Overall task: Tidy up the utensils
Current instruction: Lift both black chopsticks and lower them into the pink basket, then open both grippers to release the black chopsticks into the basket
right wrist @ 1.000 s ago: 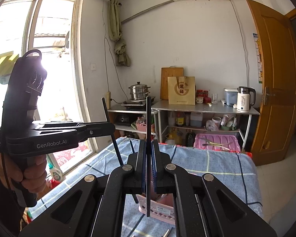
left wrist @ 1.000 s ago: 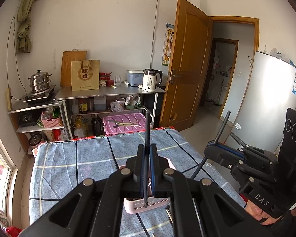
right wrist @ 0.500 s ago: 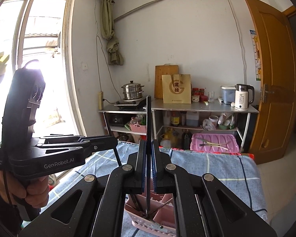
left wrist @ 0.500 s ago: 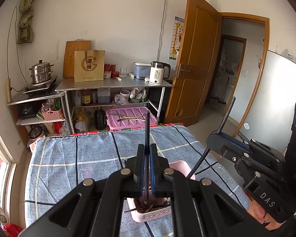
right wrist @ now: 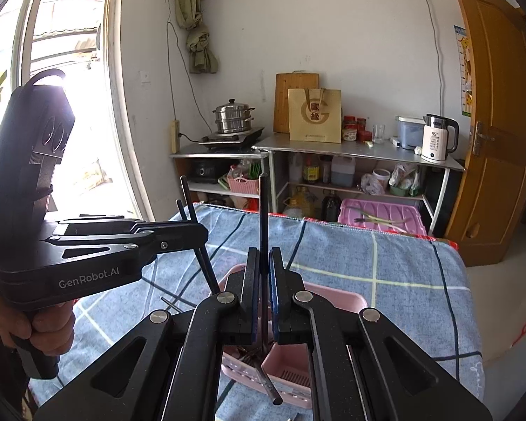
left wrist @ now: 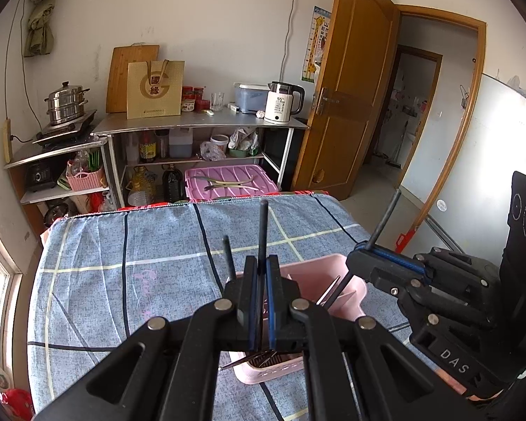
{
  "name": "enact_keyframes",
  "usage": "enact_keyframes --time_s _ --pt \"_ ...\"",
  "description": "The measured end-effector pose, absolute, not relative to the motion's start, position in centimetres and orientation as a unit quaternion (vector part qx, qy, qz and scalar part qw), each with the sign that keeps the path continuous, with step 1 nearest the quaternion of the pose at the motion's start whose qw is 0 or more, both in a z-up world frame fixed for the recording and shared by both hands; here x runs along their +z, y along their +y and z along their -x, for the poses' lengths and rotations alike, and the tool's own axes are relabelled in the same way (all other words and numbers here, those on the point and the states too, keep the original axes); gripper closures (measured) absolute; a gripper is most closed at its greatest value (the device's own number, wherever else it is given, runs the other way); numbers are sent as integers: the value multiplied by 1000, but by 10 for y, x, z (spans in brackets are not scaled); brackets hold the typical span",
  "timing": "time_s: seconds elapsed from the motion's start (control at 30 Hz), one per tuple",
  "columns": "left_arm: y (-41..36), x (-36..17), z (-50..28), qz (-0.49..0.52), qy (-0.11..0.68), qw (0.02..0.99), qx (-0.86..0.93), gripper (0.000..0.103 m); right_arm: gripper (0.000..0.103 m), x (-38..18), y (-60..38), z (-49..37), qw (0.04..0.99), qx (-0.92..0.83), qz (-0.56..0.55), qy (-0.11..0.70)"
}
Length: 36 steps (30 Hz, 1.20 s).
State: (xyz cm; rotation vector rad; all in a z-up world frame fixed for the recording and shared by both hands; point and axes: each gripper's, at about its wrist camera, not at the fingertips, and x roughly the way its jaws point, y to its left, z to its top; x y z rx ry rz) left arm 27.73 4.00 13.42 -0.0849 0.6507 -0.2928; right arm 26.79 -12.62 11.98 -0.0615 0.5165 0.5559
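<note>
- A pink plastic slotted utensil basket [left wrist: 319,280] [right wrist: 333,301] sits on the blue checked cloth [left wrist: 140,263] [right wrist: 385,266] that covers the worktop, directly under both claws.
- Thin dark metal utensils [left wrist: 259,358] [right wrist: 249,352] lie inside the basket's near compartment; what kind they are cannot be told.
- The left claw [left wrist: 262,291] is clamped on a slim black chopstick [left wrist: 262,235] that stands upright between its blue-lined pads, the upper end rising above the fingers and the lower end hidden behind the claw body.
- A second black chopstick [left wrist: 228,258] [right wrist: 183,212] rises just left of that claw; in the right wrist view it runs alongside the held one through the pads.
- The right claw [right wrist: 263,294] [left wrist: 389,263] is pinched shut on another slim black chopstick [right wrist: 263,217] [left wrist: 385,219], held nearly vertical, its lower end reaching down over the basket's front wall.
- In the left wrist view that stick slants from the right claw down into the basket's far compartment.
- The two claws hover close together above the basket, the left one to the left of the right one.
- The person's left hand [right wrist: 49,326] wraps the black handle of the left tool.
- Beyond the worktop stands a steel shelving unit [left wrist: 200,128] [right wrist: 354,147] with a white electric kettle [left wrist: 280,103] [right wrist: 438,138], a tan paper bag [left wrist: 156,89] [right wrist: 315,114] and a wooden cutting board [left wrist: 122,70] [right wrist: 287,91] on top.
- A steel steamer pot [left wrist: 66,103] [right wrist: 235,115] sits on a lower shelf to the left, and a pink lidded crate [left wrist: 228,182] [right wrist: 382,215] rests on the floor below.
</note>
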Motion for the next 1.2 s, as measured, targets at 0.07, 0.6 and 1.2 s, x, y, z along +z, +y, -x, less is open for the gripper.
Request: enact_keyframes --time_s 0.07,0.6,1.2 --pt "40 134 -276 43 314 938 -141 97 98 119 -127 -267 928 271 32 254" --pt "54 152 -227 54 270 954 -119 75 90 142 -166 -223 943 253 12 216" --pt "31 108 -143 56 274 949 -146 75 90 102 -201 -151 939 250 -7 237"
